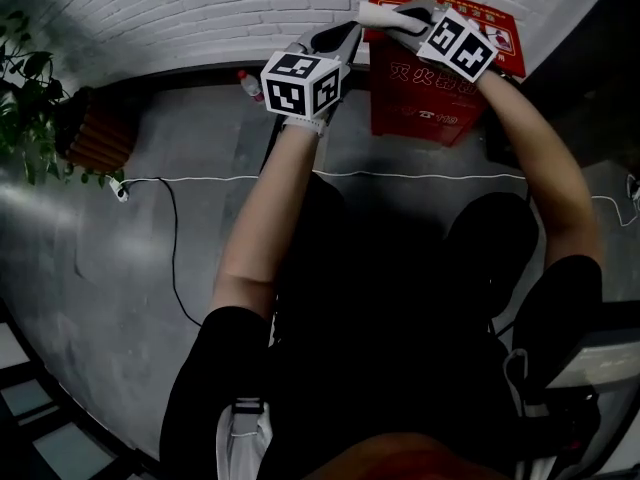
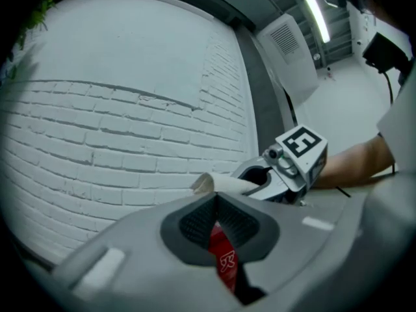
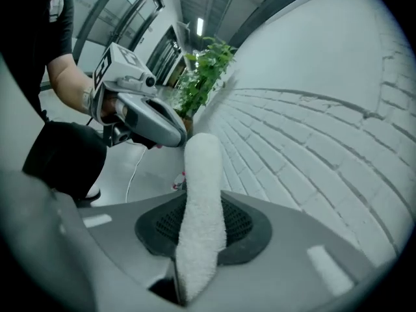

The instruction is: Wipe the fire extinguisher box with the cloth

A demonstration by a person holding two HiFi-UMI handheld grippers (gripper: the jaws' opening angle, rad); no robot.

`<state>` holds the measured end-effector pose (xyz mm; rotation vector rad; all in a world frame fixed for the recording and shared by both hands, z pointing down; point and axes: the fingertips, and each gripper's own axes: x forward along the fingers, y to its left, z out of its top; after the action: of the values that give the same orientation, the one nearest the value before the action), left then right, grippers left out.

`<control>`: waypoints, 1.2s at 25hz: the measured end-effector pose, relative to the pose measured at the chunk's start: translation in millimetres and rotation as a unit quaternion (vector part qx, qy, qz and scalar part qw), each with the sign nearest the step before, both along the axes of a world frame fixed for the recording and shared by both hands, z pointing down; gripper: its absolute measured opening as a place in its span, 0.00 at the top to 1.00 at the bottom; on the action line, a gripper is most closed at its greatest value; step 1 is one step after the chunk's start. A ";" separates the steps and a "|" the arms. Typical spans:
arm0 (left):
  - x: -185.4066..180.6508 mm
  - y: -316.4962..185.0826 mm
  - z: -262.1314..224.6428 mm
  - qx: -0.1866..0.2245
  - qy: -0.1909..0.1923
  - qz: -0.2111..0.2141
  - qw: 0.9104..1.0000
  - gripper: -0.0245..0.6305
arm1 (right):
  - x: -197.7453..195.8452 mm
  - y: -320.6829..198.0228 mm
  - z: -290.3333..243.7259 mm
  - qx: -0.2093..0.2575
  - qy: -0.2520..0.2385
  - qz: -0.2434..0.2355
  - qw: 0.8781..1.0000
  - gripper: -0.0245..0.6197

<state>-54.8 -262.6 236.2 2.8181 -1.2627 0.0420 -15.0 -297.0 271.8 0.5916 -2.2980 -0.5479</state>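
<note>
My right fingers (image 3: 250, 225) pinch the cloth (image 3: 201, 200), roll sticking straight out, box (image 1: 422, 103) just below them; left fingers (image 2: 194, 223) closed, empty, farther off.

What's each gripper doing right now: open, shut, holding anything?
Left gripper: shut, nothing held; the red below its pads is the fire extinguisher box beyond.
Right gripper: shut on the white cloth.

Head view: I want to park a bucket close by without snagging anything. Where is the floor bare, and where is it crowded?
Bare: the grey floor between the bottle by the wall and the white cable, and the wide stretch nearer than the plant pot, left of the black cable. Crowded: around the red box, with the cloth held over it.
</note>
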 end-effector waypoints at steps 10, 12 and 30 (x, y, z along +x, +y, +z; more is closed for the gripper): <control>-8.9 -1.9 -12.6 0.023 0.027 -0.018 0.999 0.96 | 36.6 10.8 -58.6 0.042 -0.295 0.111 0.948 0.81; -5.6 -0.8 -3.5 0.020 0.034 -0.016 0.999 0.96 | 41.5 19.5 -49.3 0.040 -0.322 0.116 0.939 0.81; 2.7 -14.0 118.7 -0.008 0.042 -0.010 0.999 0.96 | 20.5 40.4 112.6 -0.087 -0.374 0.133 0.914 0.81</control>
<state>-52.1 -276.6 354.9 2.7628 -1.2663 -0.0650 5.5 -256.7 384.4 1.1535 -2.8506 0.0454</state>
